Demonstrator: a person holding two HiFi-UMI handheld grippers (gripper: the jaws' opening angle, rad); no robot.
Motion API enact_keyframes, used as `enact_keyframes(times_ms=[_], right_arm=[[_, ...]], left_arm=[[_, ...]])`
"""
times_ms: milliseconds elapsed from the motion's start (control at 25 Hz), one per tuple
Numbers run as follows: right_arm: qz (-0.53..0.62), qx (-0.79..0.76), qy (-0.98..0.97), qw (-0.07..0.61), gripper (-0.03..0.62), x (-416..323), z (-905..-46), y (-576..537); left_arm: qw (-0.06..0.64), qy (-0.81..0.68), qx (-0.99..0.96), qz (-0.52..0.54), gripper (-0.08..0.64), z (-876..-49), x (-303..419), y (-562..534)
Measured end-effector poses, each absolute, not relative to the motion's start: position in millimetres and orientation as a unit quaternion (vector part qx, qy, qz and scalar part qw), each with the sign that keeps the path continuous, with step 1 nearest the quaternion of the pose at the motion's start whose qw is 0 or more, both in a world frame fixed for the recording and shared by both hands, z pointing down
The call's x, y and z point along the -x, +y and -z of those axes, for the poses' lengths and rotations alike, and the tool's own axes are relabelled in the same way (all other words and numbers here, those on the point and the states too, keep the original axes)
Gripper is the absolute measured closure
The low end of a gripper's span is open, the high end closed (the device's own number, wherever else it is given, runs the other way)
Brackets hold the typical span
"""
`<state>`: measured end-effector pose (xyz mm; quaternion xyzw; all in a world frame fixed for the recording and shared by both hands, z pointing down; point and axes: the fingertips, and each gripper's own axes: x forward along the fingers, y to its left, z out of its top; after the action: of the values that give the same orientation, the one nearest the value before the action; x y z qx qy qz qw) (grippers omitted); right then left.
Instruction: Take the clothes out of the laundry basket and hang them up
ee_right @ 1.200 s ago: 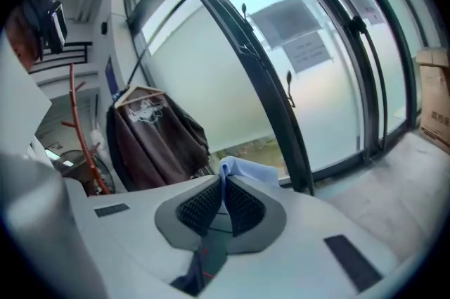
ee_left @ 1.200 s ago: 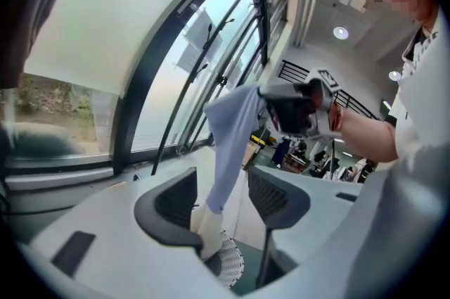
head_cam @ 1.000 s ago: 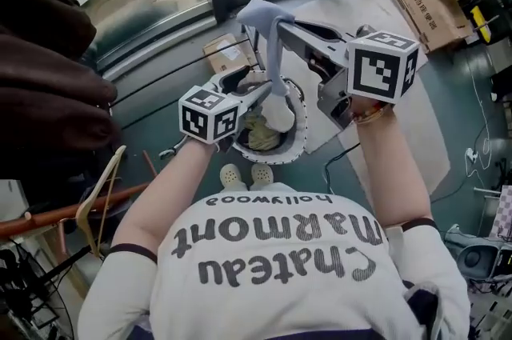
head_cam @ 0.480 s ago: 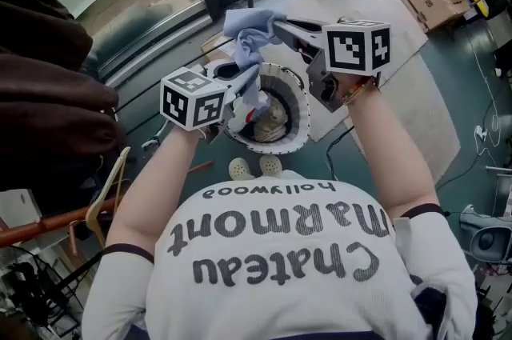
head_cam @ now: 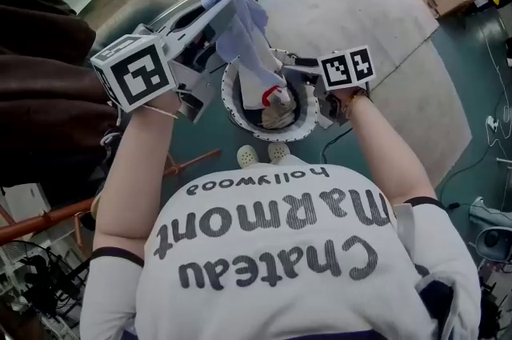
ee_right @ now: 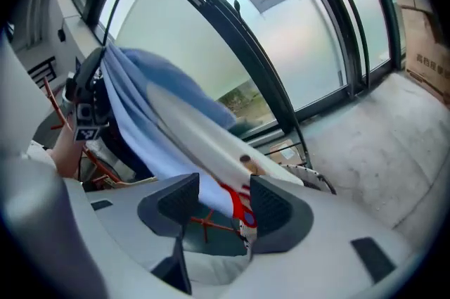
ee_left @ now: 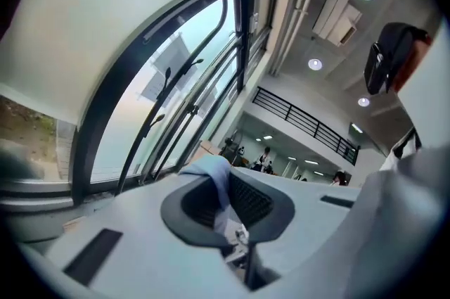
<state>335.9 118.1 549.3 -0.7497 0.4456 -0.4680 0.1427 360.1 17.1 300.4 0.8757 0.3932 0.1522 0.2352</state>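
Between the pads of my left gripper point(ee_left: 226, 210), pinched shut on its top edge, the blue garment point(head_cam: 250, 50) hangs over the laundry basket point(head_cam: 232, 108). My right gripper point(ee_right: 226, 205), which gripped it a second ago, is opening around the red-printed lower end. Handover made, I judge; hanging comes next.

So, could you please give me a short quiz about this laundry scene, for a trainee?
1. True or false: the left gripper has its jaws shut on the light blue cloth garment.
2. Where does the round white laundry basket stand? A) on the floor, under the hanging garment; B) on a table; C) on a chair.
3. What colour is the print on the garment's white lower end?
Key: 1 true; 2 A; 3 red.
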Motion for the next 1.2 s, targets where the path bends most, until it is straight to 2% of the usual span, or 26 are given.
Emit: enact_keyframes(times_ms=[280, 440, 600, 640, 680, 720, 880, 1000, 1040, 1080, 1120, 1200], right_arm=[[0.43, 0.723, 0.514, 0.166, 0.336, -307, -552, 106], [0.37, 0.764, 0.512, 0.128, 0.321, -333, -536, 95], [0.357, 0.75, 0.547, 0.102, 0.316, -334, -537, 70], [0.362, 0.738, 0.56, 0.101, 0.333, -328, -538, 62], [0.366, 0.73, 0.568, 0.103, 0.458, -323, -539, 57], [0.369, 0.725, 0.571, 0.113, 0.552, -321, -538, 53], [0.389, 0.702, 0.564, 0.193, 0.557, -324, -519, 50], [0.392, 0.676, 0.567, 0.26, 0.557, -326, -490, 51], [0.38, 0.666, 0.576, 0.282, 0.558, -327, -474, 48], [0.365, 0.659, 0.586, 0.299, 0.558, -328, -458, 45], [0.35, 0.657, 0.593, 0.307, 0.558, -331, -444, 43], [0.322, 0.661, 0.604, 0.306, 0.56, -337, -419, 42]], left_arm=[[0.208, 0.398, -0.887, -0.103, 0.531, -240, -359, 11], [0.204, 0.392, -0.89, -0.108, 0.531, -224, -352, 5], [0.203, 0.41, -0.886, -0.082, 0.529, -205, -349, 10], [0.206, 0.402, -0.888, -0.082, 0.529, -209, -350, 6], [0.204, 0.39, -0.894, -0.087, 0.529, -217, -352, -1], [0.196, 0.374, -0.901, -0.098, 0.529, -230, -354, -11], [0.124, 0.318, -0.926, -0.161, 0.528, -300, -366, -54], [0.124, 0.288, -0.927, -0.207, 0.523, -358, -371, -73], [0.133, 0.28, -0.924, -0.223, 0.47, -378, -372, -77], [0.145, 0.273, -0.921, -0.238, 0.365, -396, -372, -81], [0.158, 0.267, -0.917, -0.251, 0.288, -413, -371, -85], [0.162, 0.257, -0.914, -0.269, 0.246, -439, -369, -95]])
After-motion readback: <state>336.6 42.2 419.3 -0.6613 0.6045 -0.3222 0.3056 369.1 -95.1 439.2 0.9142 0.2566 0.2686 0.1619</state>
